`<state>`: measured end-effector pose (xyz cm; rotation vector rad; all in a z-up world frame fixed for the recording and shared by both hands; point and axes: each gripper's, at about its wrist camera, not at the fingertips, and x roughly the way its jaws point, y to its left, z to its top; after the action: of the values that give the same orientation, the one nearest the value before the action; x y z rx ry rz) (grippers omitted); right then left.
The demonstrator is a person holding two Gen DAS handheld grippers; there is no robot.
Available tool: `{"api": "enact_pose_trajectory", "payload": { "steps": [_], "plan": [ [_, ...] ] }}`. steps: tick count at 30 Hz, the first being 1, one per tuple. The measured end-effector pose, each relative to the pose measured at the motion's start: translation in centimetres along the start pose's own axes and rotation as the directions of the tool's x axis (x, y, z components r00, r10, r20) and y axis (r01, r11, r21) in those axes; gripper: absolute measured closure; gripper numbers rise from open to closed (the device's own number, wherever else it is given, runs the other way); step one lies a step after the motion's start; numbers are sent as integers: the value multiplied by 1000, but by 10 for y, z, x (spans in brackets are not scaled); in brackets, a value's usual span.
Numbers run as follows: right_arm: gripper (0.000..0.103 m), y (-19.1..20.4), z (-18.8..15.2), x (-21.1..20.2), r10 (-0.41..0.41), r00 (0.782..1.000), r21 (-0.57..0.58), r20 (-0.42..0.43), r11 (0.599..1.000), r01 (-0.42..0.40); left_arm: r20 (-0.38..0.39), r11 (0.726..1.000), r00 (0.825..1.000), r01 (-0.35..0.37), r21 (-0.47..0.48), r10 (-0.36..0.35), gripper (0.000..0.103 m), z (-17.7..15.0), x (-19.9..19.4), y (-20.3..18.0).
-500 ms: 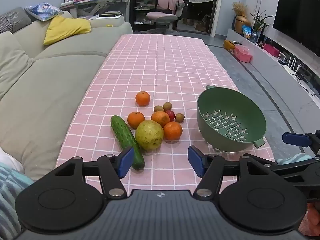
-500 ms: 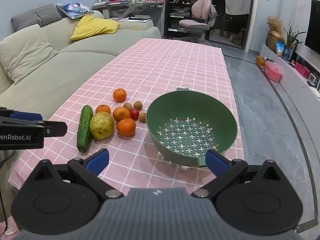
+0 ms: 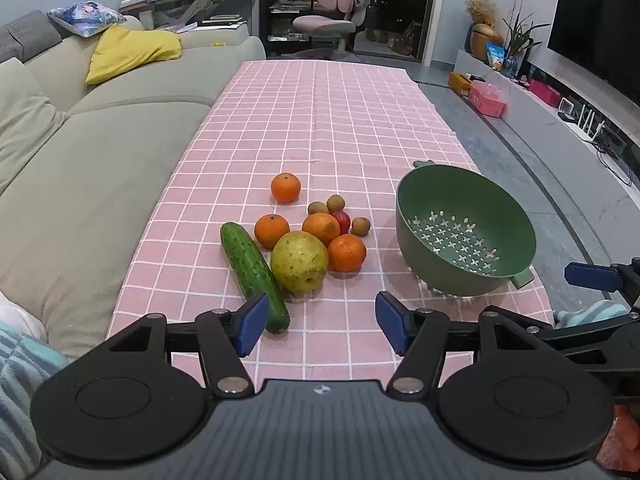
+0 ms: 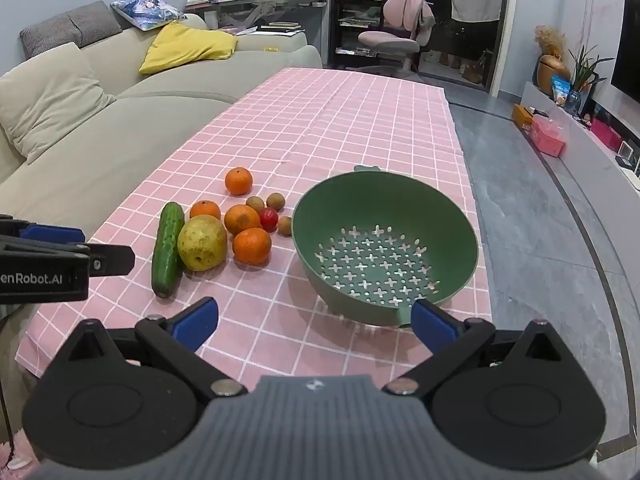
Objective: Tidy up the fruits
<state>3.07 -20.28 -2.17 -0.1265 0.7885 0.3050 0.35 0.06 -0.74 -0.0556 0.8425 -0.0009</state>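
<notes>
On the pink checked tablecloth [image 3: 320, 120] lie a cucumber [image 3: 252, 268], a yellow-green pear [image 3: 299, 262], several oranges [image 3: 346, 253], a small red fruit [image 3: 341, 220] and some small brown fruits [image 3: 360, 226]. A green colander [image 3: 464, 236] stands empty to their right. My left gripper [image 3: 320, 322] is open and empty, just short of the cucumber and pear. My right gripper [image 4: 314, 322] is open and empty, in front of the colander [image 4: 384, 248]. The fruit group also shows in the right wrist view, with the pear [image 4: 202, 242] beside the cucumber [image 4: 168, 248].
A beige sofa [image 3: 80, 168] runs along the table's left side. Grey floor [image 4: 540, 220] lies to the right, with a TV bench [image 3: 560, 120] beyond. The left gripper's side shows at the left edge of the right wrist view [image 4: 44, 264].
Both grippers have shifted only slightly; the scene stands as before. Both stay open and empty.
</notes>
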Motion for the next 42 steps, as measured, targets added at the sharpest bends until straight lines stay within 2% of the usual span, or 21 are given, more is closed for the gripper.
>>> {"api": "enact_pose_trajectory", "payload": {
  "steps": [42],
  "plan": [
    [4,1,1,0,-2,999,10,-41,1000,3,-19,1000,1000,-7,0,7,31,-1,2,-1]
  ]
}}
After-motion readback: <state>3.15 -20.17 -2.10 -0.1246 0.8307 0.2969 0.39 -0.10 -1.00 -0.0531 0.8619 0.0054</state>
